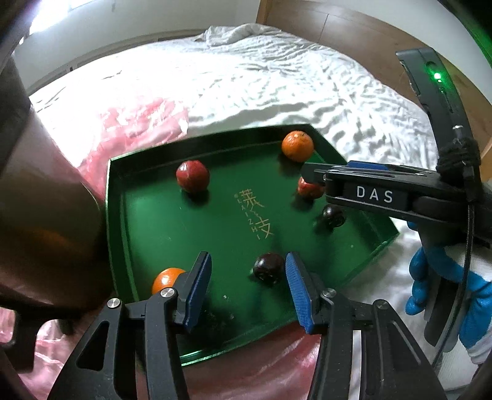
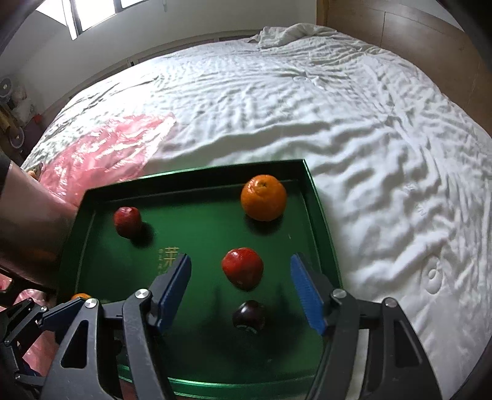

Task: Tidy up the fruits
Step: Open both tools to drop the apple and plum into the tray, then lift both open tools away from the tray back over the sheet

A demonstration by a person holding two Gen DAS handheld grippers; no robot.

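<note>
Six round fruits lie in my shallow green tray (image 2: 319, 215) on the rumpled white bed (image 2: 353, 123); both grippers' fingers gape empty, wooden wall beyond.

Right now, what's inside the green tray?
Inside the green tray: two oranges, two red fruits and two dark plums. The left gripper covers part of the floor.

Bed (image 2: 338, 123) covered by rumpled white sheet, wood headboard (image 2: 399, 27) set behind, daylight admitted through window (image 2: 92, 12), wall painted white.
</note>
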